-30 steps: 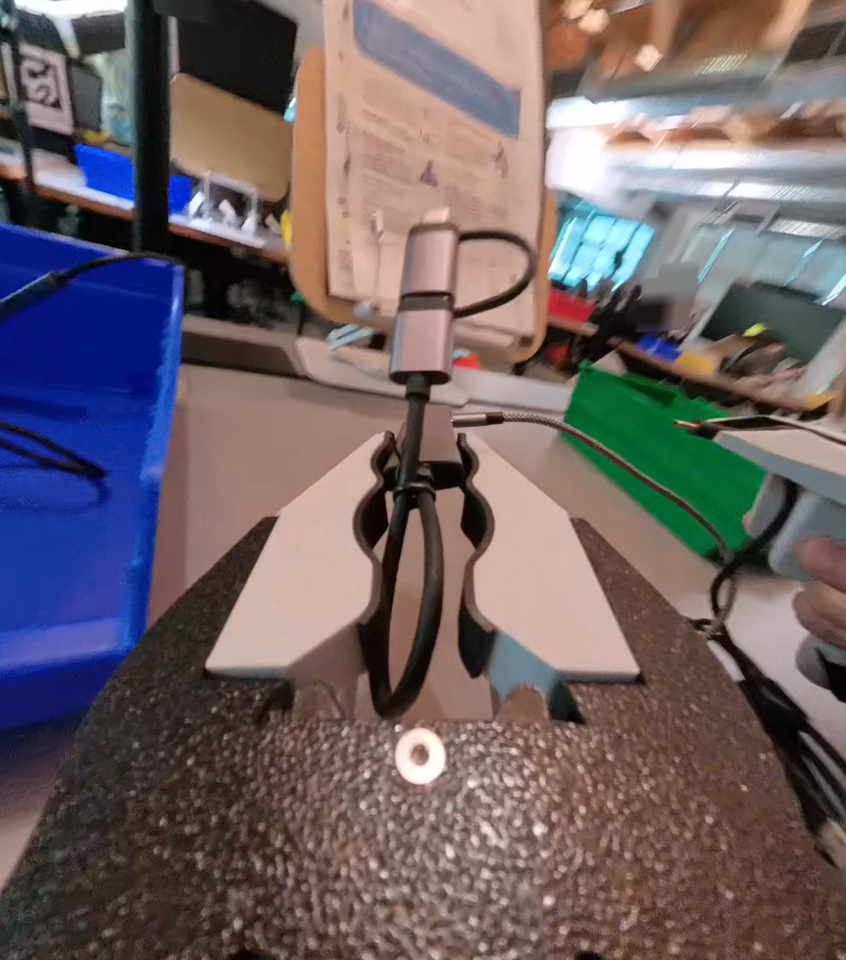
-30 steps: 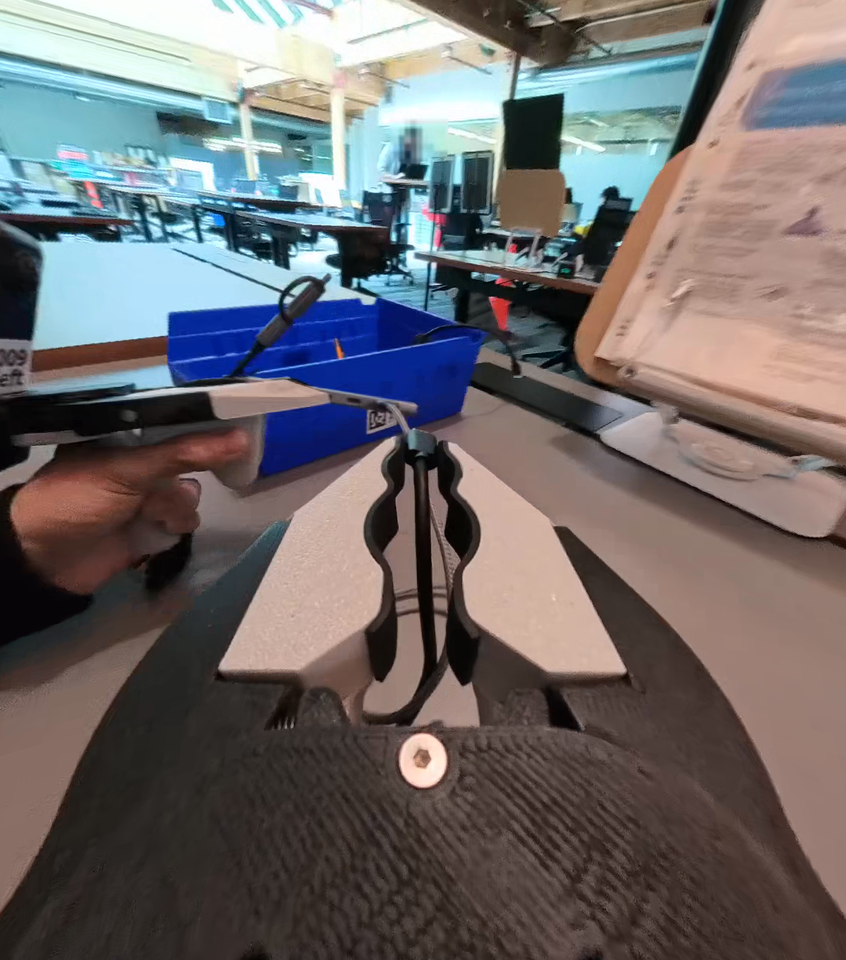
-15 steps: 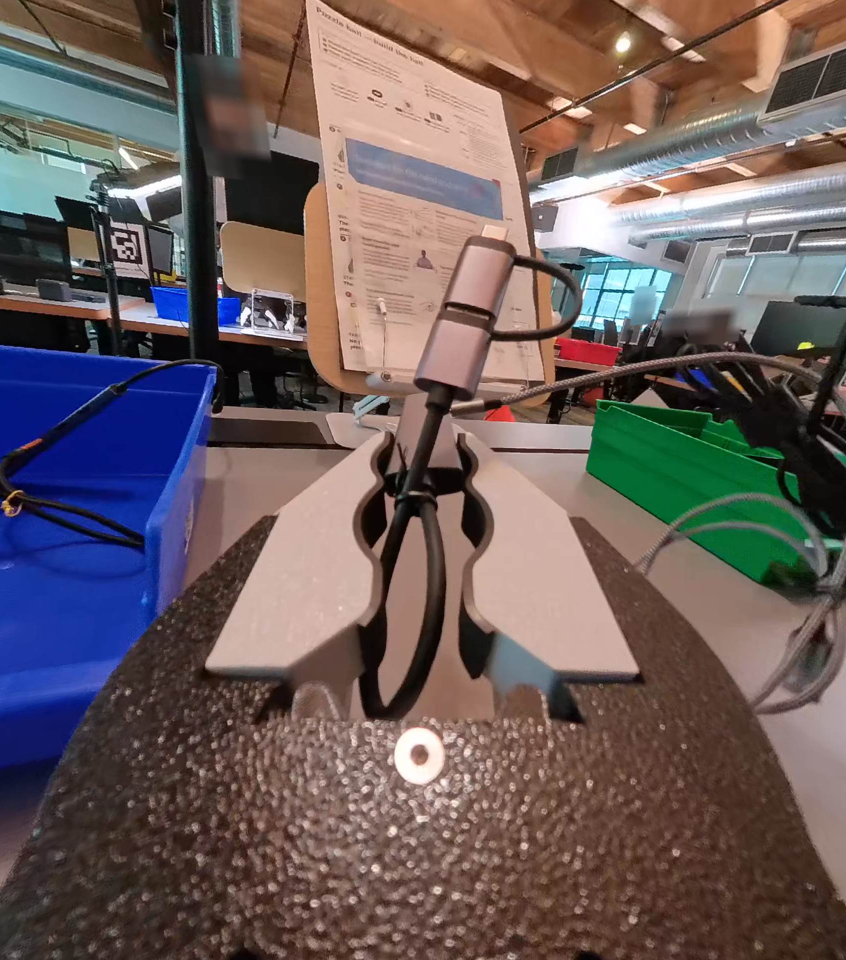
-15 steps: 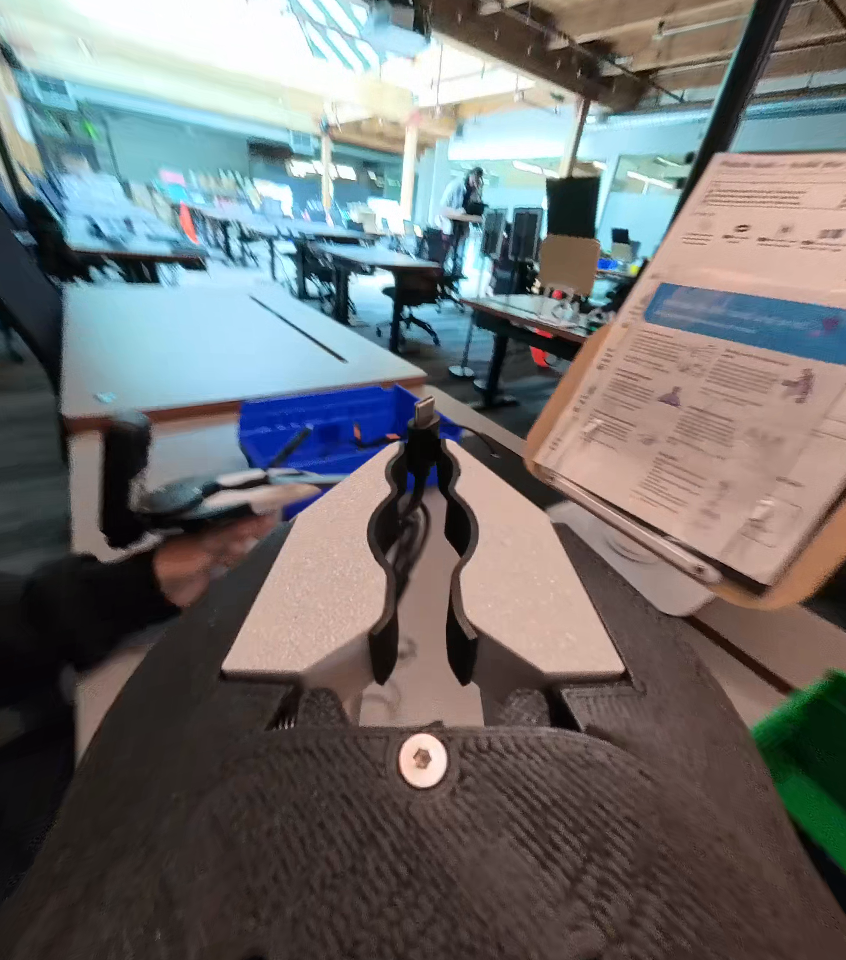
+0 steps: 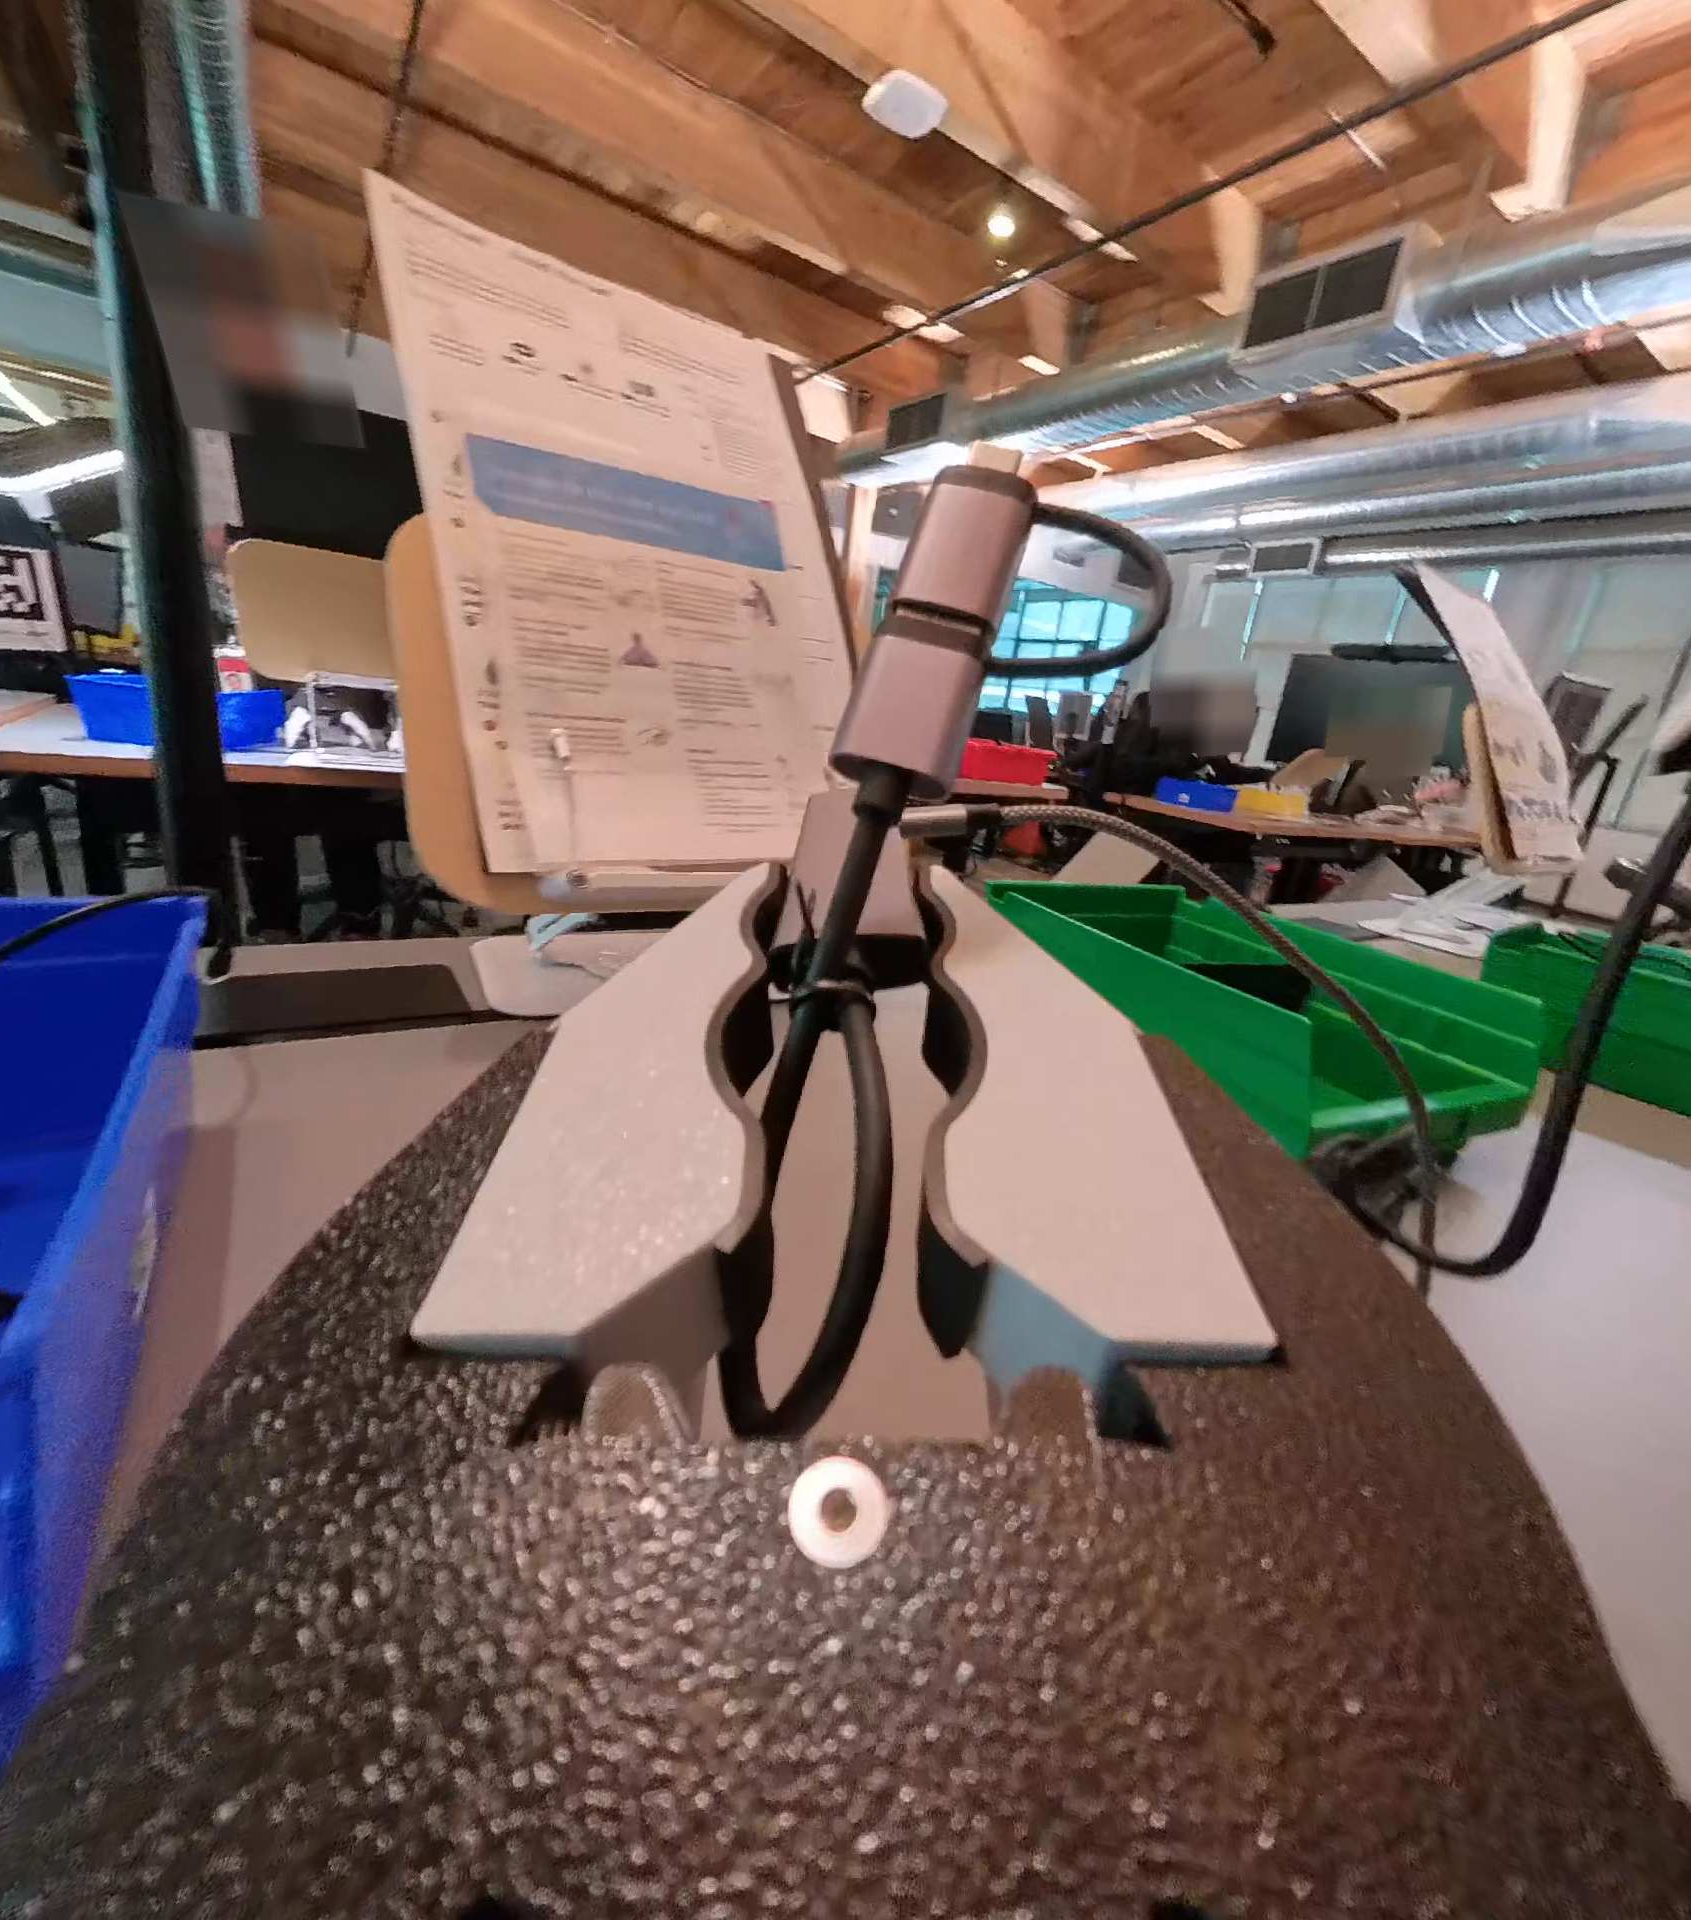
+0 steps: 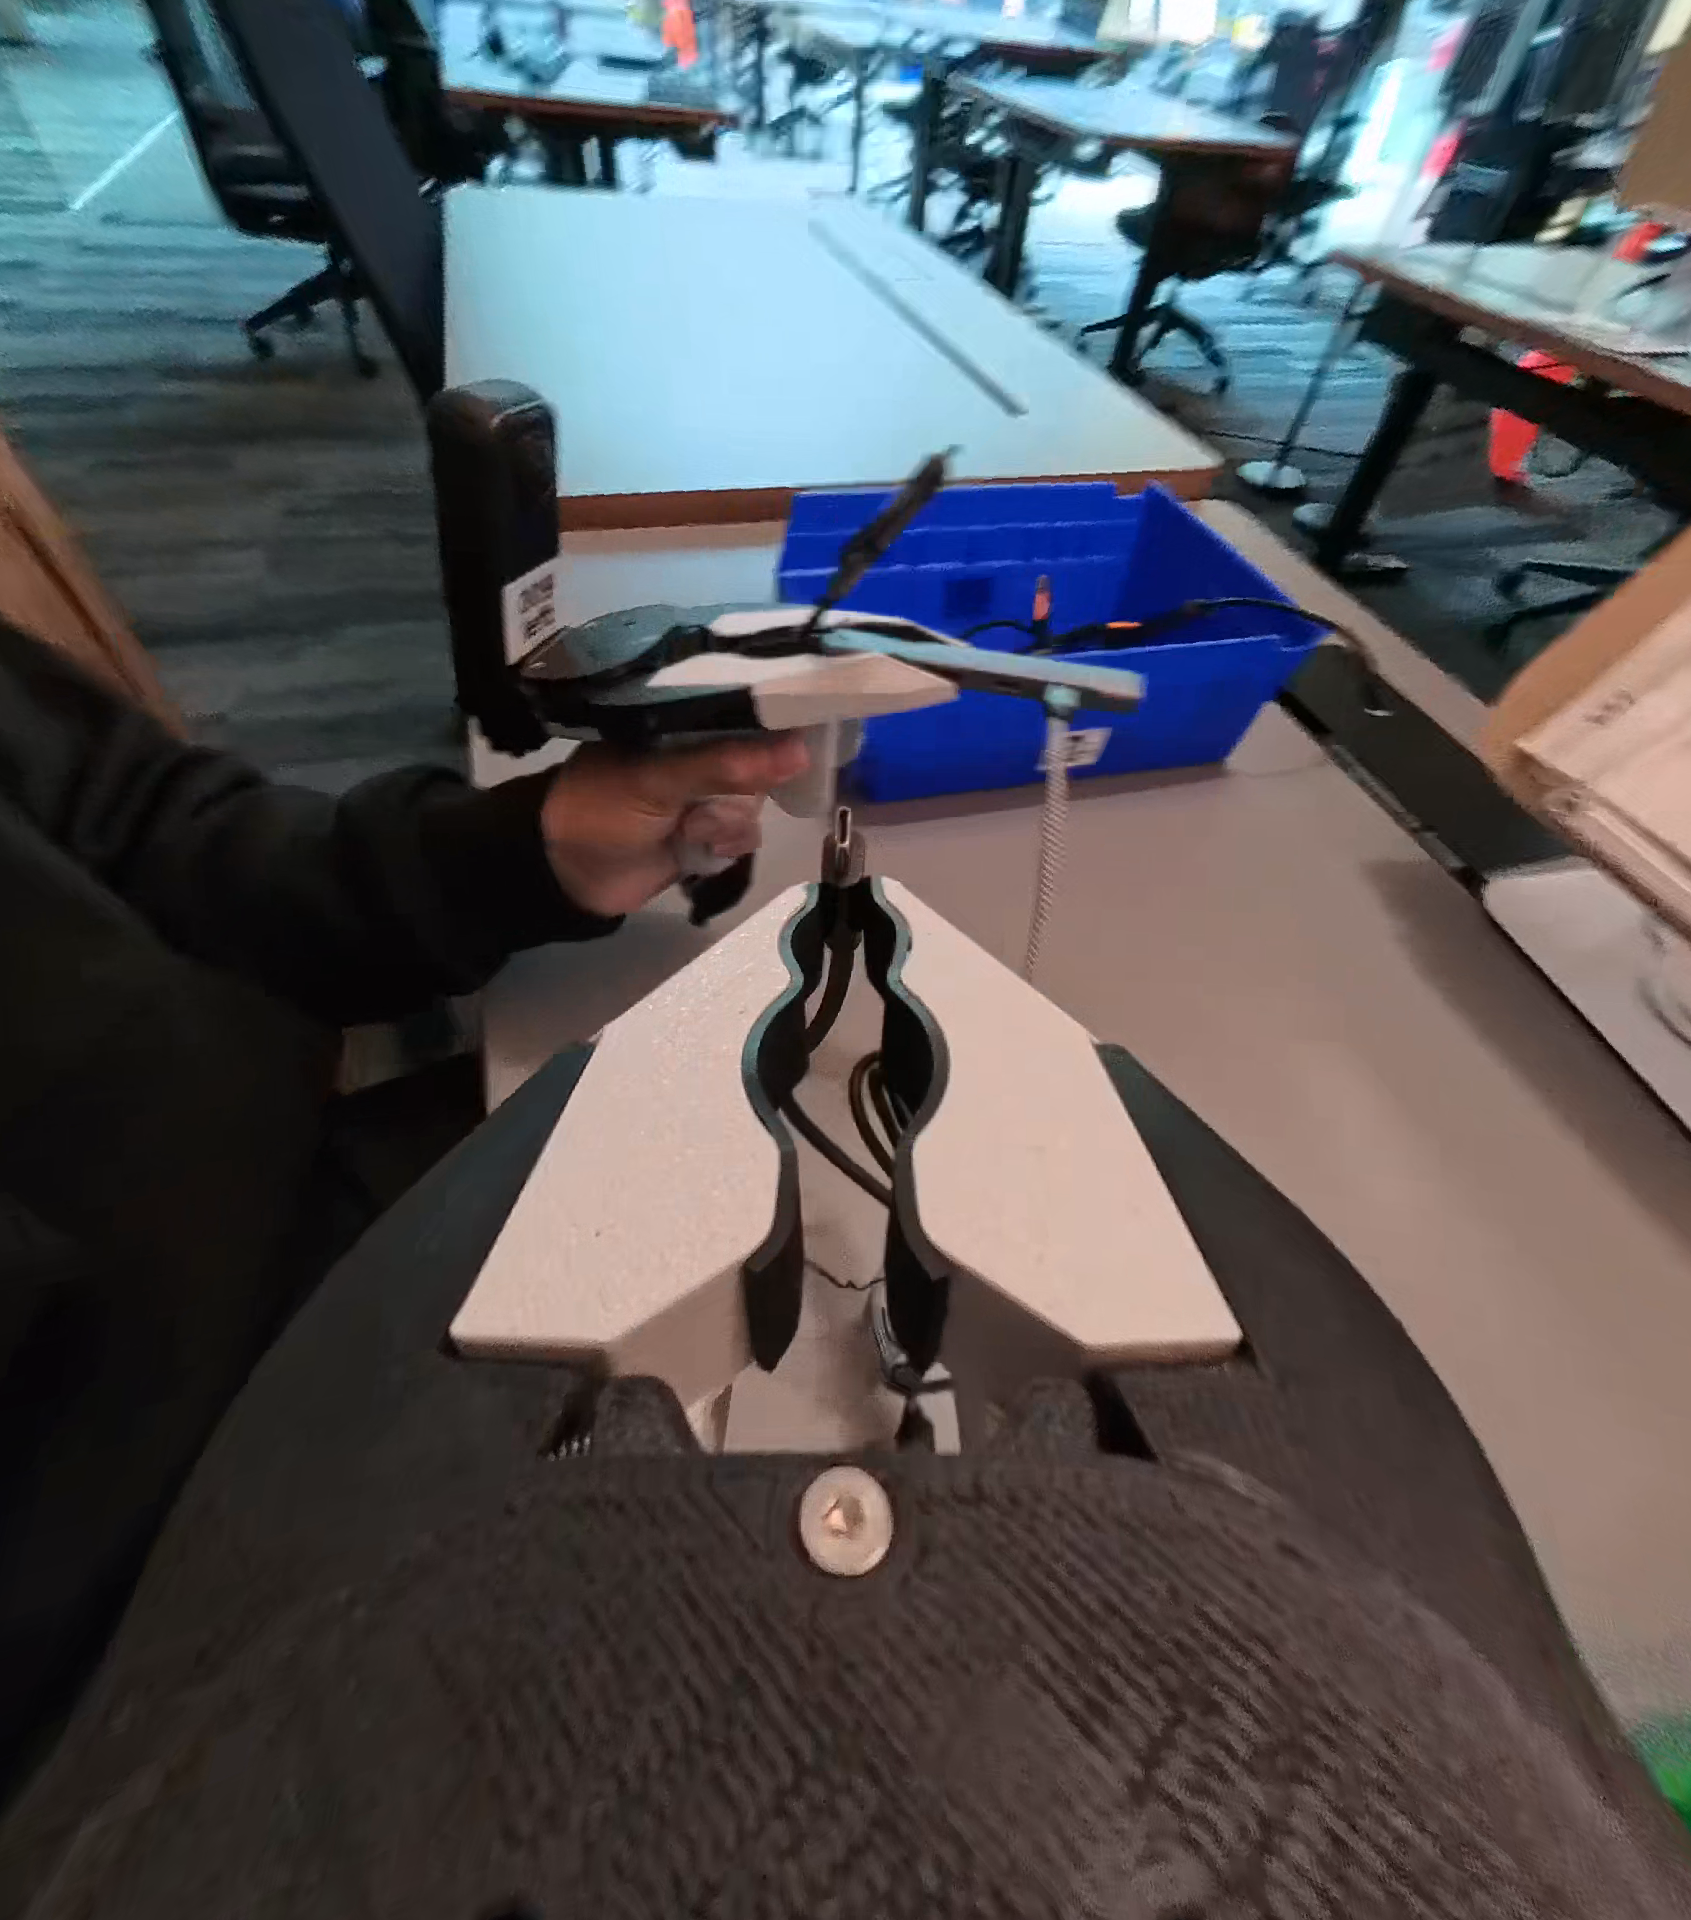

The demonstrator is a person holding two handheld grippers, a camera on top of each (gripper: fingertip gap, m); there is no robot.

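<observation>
left gripper fingers pinch a black cable — right gripper fingers pinch a black plug.

Left gripper, centre frame: jaws closed on a looped black cable, its grey metal adapter plug standing tilted above the tips; braided grey cable arcing right toward the green bin.
Right gripper: jaws pinched on a black connector, plug tip upward, cord trailing below.
</observation>
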